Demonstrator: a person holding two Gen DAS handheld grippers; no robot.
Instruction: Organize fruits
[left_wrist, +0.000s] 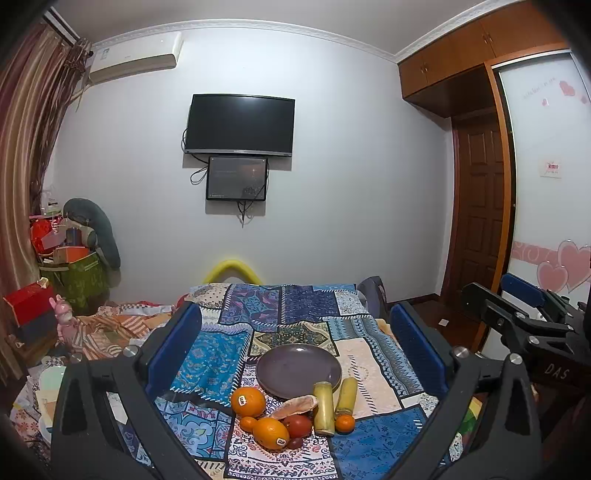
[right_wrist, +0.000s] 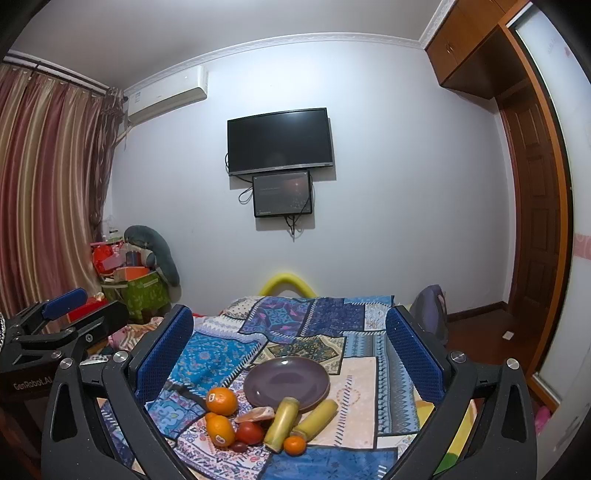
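Note:
An empty purple plate (left_wrist: 298, 369) (right_wrist: 286, 384) lies on a patchwork cloth. In front of it is a fruit pile: two large oranges (left_wrist: 248, 401) (right_wrist: 221, 401), small tangerines (left_wrist: 345, 423) (right_wrist: 294, 445), a red tomato-like fruit (left_wrist: 297, 425) (right_wrist: 249, 432), two yellow sugarcane-like sticks (left_wrist: 323, 408) (right_wrist: 281, 424), and a pale peeled piece (left_wrist: 293, 406). My left gripper (left_wrist: 295, 350) is open and empty, above and behind the pile. My right gripper (right_wrist: 290, 350) is open and empty, likewise held back. Each gripper shows in the other's view.
The patchwork cloth (left_wrist: 207, 354) covers a table. Cluttered bedding and a pink toy (left_wrist: 66, 325) lie left. Boxes and a green bag (right_wrist: 144, 291) stand at the far left wall. A wardrobe and door (left_wrist: 480, 206) are right. A TV (left_wrist: 240, 125) hangs on the wall.

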